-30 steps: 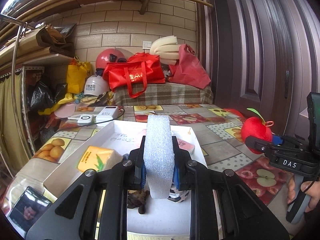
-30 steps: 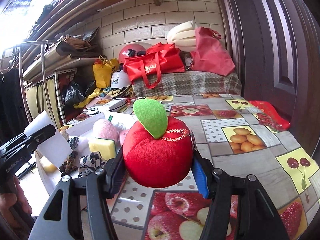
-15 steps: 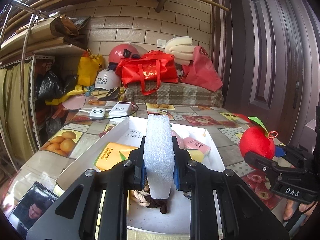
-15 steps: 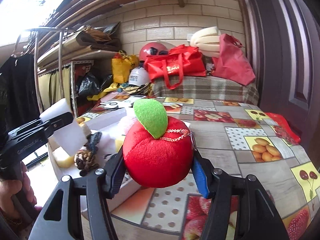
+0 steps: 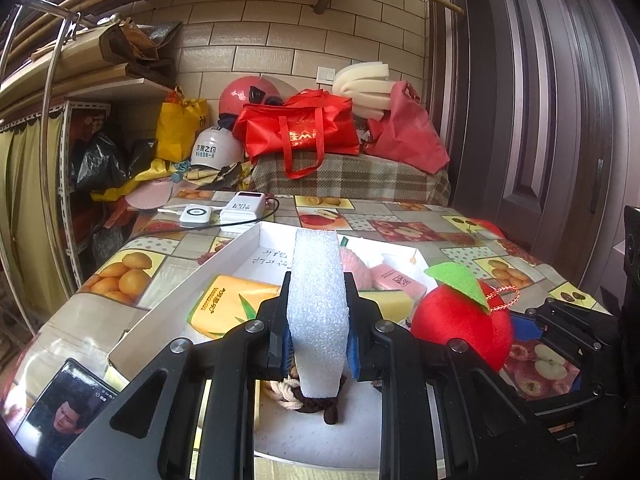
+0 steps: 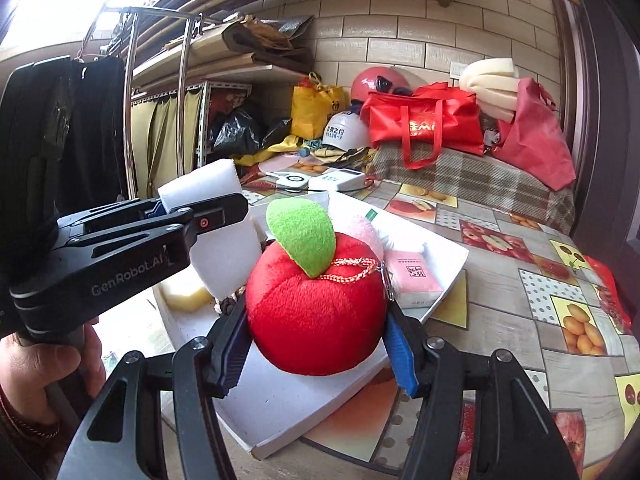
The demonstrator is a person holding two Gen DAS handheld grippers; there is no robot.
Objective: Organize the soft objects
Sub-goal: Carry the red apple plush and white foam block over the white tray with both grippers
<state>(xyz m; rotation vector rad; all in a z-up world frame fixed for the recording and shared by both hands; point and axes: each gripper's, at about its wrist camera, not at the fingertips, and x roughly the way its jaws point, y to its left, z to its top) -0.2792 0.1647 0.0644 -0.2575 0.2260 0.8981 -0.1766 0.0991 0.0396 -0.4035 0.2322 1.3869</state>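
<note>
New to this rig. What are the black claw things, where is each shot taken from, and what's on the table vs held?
There is no robot arm. A person holds a handheld two-finger gripper in each hand, and each gripper carries a fisheye camera looking forward along its fingers. So the black prongs at the bottom of each picture are that gripper's own fingers.

In the left wrist view, the left gripper is clamped on a white foam strip. In the right wrist view, the right gripper is clamped on a red plush apple; the left gripper also shows there, with the person's hand on its handle.

Below both is a shallow white tray on a fruit-patterned tablecloth. The tray holds a yellow packet, a pink tissue pack, a yellow sponge and a knotted rope toy.
</note>
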